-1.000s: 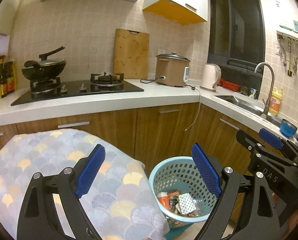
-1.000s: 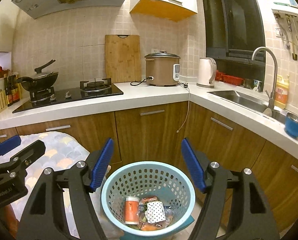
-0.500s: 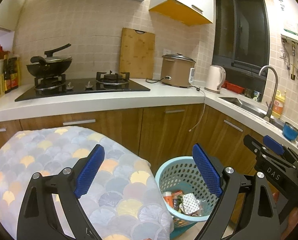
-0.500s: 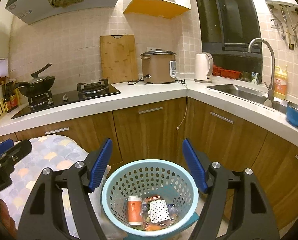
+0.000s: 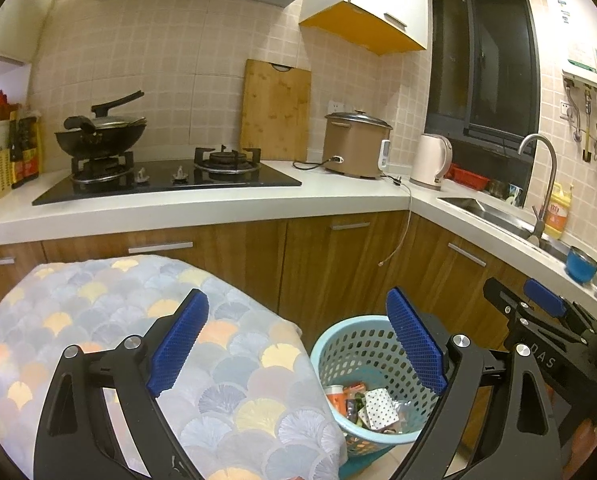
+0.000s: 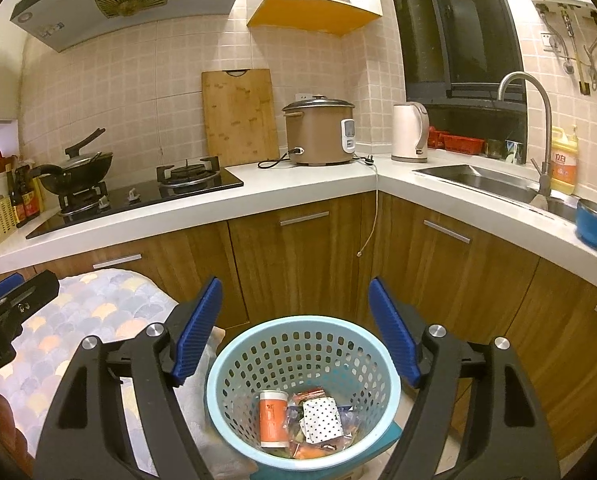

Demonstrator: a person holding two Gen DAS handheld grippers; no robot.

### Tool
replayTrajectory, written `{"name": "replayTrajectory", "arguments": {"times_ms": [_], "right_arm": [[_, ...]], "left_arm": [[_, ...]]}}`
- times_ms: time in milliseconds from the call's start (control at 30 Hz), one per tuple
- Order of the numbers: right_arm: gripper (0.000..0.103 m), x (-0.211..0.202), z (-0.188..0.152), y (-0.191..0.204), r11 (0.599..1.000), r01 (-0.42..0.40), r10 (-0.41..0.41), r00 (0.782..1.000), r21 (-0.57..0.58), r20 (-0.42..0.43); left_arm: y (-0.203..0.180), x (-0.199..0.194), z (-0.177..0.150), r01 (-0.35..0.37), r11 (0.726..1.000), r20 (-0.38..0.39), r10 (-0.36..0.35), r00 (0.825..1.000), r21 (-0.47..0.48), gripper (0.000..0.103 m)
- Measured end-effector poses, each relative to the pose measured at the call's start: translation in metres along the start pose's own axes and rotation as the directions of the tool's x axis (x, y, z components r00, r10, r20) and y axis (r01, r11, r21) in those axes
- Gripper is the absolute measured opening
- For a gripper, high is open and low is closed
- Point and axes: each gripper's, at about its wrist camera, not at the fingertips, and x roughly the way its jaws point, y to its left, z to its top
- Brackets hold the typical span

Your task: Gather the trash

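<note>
Directly below the wide-spread right hand-held gripper (image 6: 294,330) — the trash basket (image 6: 303,334).

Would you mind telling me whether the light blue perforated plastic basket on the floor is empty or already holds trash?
It holds trash. The light blue perforated plastic basket has an orange-labelled bottle, a dotted white wrapper and other wrappers covering its bottom, well below the rim.

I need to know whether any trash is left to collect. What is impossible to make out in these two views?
- Floor around the light blue perforated basket: both views, hidden by gripper frames and the scale-patterned cloth.
- Lower trash in basket: buried under the orange cylinder and dotted packet.
- Basket's base: right wrist view, cut off.
</note>
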Motion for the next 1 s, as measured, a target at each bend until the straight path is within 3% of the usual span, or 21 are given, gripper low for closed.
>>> {"name": "replayTrajectory", "arguments": {"times_ms": [1000], "right_arm": [[0.072, -0.0034, 0.001, 0.0044, 1.0, -0.016, 0.016, 1.0, -0.004, -0.001]], "left_arm": [[0.0041, -0.0043, 0.001, 0.015, 1.0, -0.012, -0.015, 1.0, -0.014, 0.09]]}}
